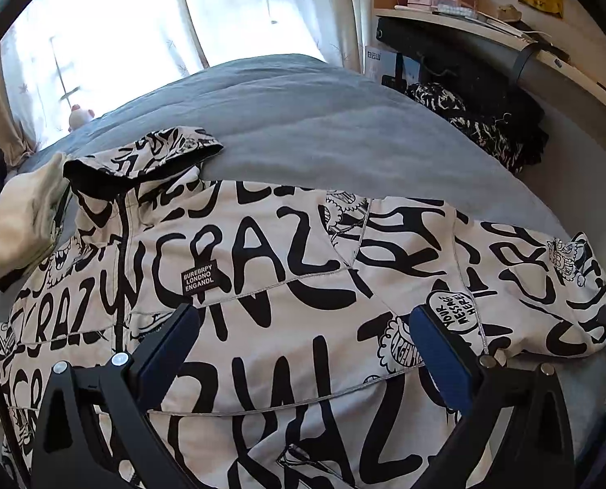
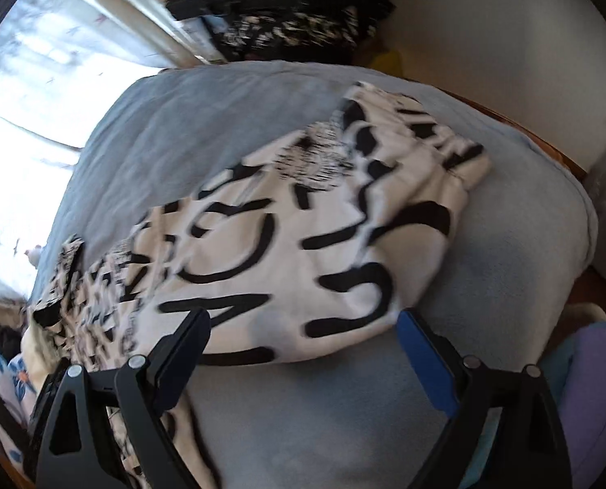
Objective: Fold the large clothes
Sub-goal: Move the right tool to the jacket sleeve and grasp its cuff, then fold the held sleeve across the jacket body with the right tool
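Cream jacket (image 1: 286, 285) with black graffiti lettering lies spread on grey bedcover (image 1: 303, 138), zip front up, collar toward window. Lower hem cut off by frame bottom in left wrist view. Left gripper (image 1: 303, 326) hovers over jacket chest, jaws wide apart, nothing between pads. Right gripper (image 2: 303, 334) jaws spread wide, over sleeve edge and bare cover; contact with cloth cannot be told. Right wrist view motion-blurred; sleeve (image 2: 343, 212) print smeared. Dark patterned clothes pile (image 1: 478, 122) beside bed partly hidden under desk (image 1: 506, 32).
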